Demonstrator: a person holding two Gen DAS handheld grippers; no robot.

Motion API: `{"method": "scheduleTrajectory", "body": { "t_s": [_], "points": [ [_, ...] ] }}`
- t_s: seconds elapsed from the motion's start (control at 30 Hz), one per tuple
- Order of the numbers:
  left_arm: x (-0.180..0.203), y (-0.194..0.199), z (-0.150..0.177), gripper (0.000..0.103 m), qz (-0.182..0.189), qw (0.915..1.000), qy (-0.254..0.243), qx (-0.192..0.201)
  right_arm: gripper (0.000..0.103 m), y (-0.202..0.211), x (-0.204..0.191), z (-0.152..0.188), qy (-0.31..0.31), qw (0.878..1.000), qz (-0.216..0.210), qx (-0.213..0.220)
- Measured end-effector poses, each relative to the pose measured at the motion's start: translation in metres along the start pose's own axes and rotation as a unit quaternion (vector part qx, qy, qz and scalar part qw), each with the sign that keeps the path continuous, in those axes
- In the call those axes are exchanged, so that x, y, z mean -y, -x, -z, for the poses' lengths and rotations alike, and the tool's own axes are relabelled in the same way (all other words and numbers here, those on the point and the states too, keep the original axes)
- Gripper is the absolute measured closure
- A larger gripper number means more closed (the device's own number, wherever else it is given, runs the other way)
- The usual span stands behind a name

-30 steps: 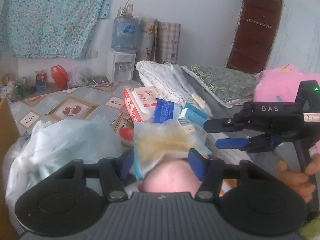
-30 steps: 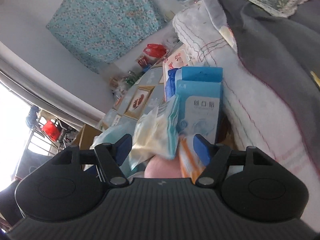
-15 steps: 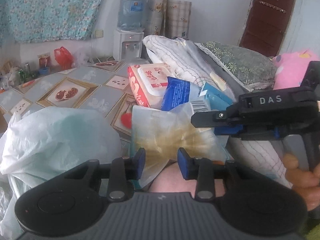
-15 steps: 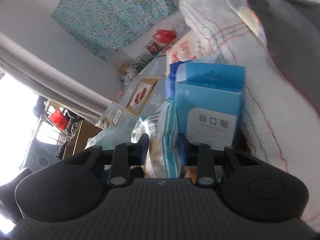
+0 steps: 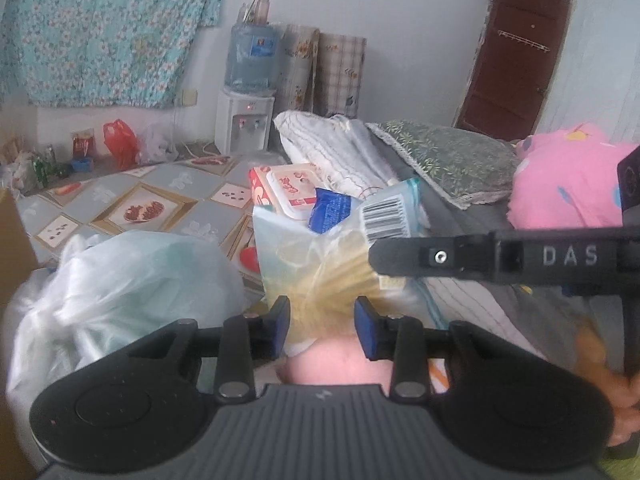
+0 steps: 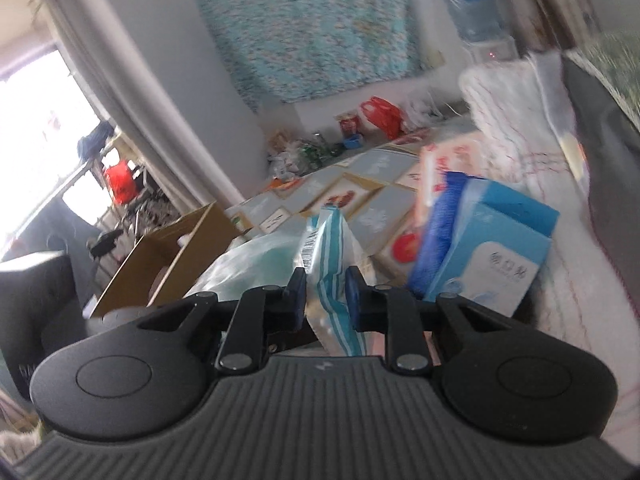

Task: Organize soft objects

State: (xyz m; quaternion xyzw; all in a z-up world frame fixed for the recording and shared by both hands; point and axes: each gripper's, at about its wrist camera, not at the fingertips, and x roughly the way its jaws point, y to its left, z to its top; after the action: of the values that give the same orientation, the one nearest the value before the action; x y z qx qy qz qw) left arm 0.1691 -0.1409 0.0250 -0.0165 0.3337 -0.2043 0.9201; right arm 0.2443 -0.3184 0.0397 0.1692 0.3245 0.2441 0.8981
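Crinkly plastic packet [image 5: 320,264] hangs between both tools above the bed's edge: left gripper [image 5: 322,323] nearly closed on its bottom, right gripper [image 6: 325,299] pinched tight on its striped end. Pulling them apart could tear the film or slip it free.

The way ahead is blocked by a red tissue pack [image 5: 286,188], a blue pouch [image 5: 332,209] and a blue box [image 6: 496,258] crowded against heaped bedding [image 5: 344,152]. The left is filled by a white plastic bag [image 5: 120,280]. Open tiled floor [image 5: 120,196] is seen beyond.
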Motion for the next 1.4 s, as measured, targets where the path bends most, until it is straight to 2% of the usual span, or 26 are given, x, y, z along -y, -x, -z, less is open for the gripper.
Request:
{"method": "scheduleTrajectory", "body": {
  "t_s": [0.2, 0.33, 0.43, 0.5, 0.63, 0.73, 0.93, 1.07, 1.13, 1.23, 1.3, 1.4],
  "points": [
    [0.002, 0.036, 0.033, 0.058, -0.009, 0.9998, -0.015, 0.007, 0.083, 0.02, -0.051, 0.04, 0.072, 0.997, 0.03, -0.006],
    [-0.002, 0.051, 0.059, 0.057, -0.022, 0.9996, -0.018, -0.007, 0.084, 0.015, -0.068, 0.071, 0.084, 0.996, 0.033, -0.029],
    [-0.004, 0.068, 0.076, 0.051, -0.019, 0.9995, -0.023, -0.01, 0.084, 0.013, -0.08, 0.09, 0.099, 0.993, 0.043, -0.04],
    [-0.007, 0.082, 0.085, 0.05, -0.016, 0.9994, -0.025, -0.016, 0.083, 0.013, -0.088, 0.101, 0.111, 0.992, 0.045, -0.045],
    [-0.016, 0.112, 0.091, 0.048, -0.018, 0.9989, -0.019, -0.04, 0.083, 0.015, -0.101, 0.115, 0.141, 0.988, 0.05, -0.047],
    [-0.025, 0.142, 0.094, 0.04, -0.026, 0.9988, -0.013, -0.04, 0.083, 0.019, -0.106, 0.121, 0.156, 0.986, 0.048, -0.045],
    [-0.046, 0.193, 0.112, 0.03, -0.059, 0.9974, 0.018, -0.037, 0.083, 0.021, -0.104, 0.125, 0.178, 0.982, 0.034, -0.055],
    [-0.063, 0.191, 0.132, 0.03, -0.058, 0.9944, 0.08, -0.036, 0.083, 0.017, -0.113, 0.142, 0.203, 0.976, 0.02, -0.078],
    [-0.073, 0.184, 0.142, 0.03, -0.044, 0.9921, 0.113, -0.032, 0.084, 0.012, -0.119, 0.151, 0.219, 0.971, 0.012, -0.097],
    [-0.084, 0.169, 0.152, 0.03, -0.028, 0.9867, 0.157, -0.029, 0.084, 0.005, -0.134, 0.167, 0.26, 0.958, 0.015, -0.118],
    [-0.089, 0.162, 0.154, 0.03, -0.019, 0.9847, 0.171, -0.031, 0.084, 0.001, -0.146, 0.177, 0.291, 0.949, 0.019, -0.123],
    [-0.089, 0.156, 0.152, 0.03, -0.015, 0.9864, 0.162, -0.023, 0.083, -0.001, -0.159, 0.185, 0.322, 0.938, 0.017, -0.129]
  ]
}}
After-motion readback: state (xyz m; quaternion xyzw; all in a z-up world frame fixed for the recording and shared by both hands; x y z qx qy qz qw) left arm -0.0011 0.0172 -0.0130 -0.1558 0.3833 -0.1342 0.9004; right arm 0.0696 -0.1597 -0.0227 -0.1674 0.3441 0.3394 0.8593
